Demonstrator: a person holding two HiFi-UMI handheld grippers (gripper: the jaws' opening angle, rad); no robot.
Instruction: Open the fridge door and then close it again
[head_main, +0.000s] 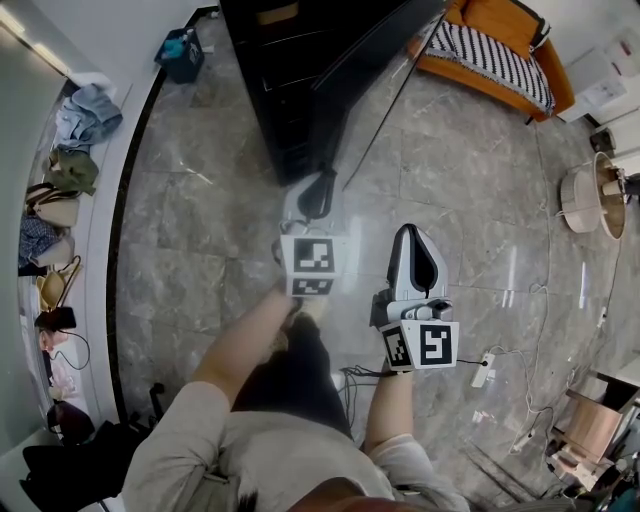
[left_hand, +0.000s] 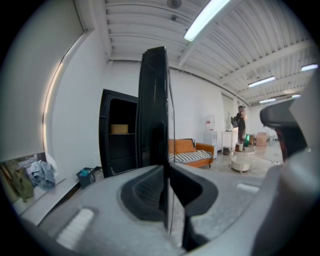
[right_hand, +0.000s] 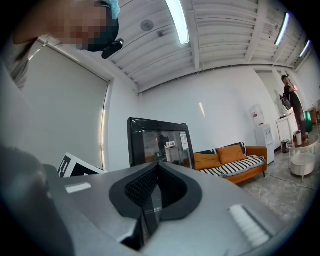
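A person on a grey stone floor (head_main: 200, 260) is gripping the black fridge door (head_main: 365, 75) with the left tongs (head_main: 320, 188). Their two pads are pressing on either side of the door's free edge, which the left gripper view shows edge-on. The door is standing swung well out from the fridge (head_main: 270, 80), whose dark shelves are showing (a tan box (left_hand: 119, 128) is sitting on the upper one). The right tongs (head_main: 412, 240) are hanging just beside the left pair and nearer the person, apart from the door. Their jaws are closed together with nothing between them, and they are facing the door's glossy front. An orange sofa (head_main: 495, 45) with a striped cushion is standing beyond the door, and a second person (left_hand: 241, 120) is standing far across the room.
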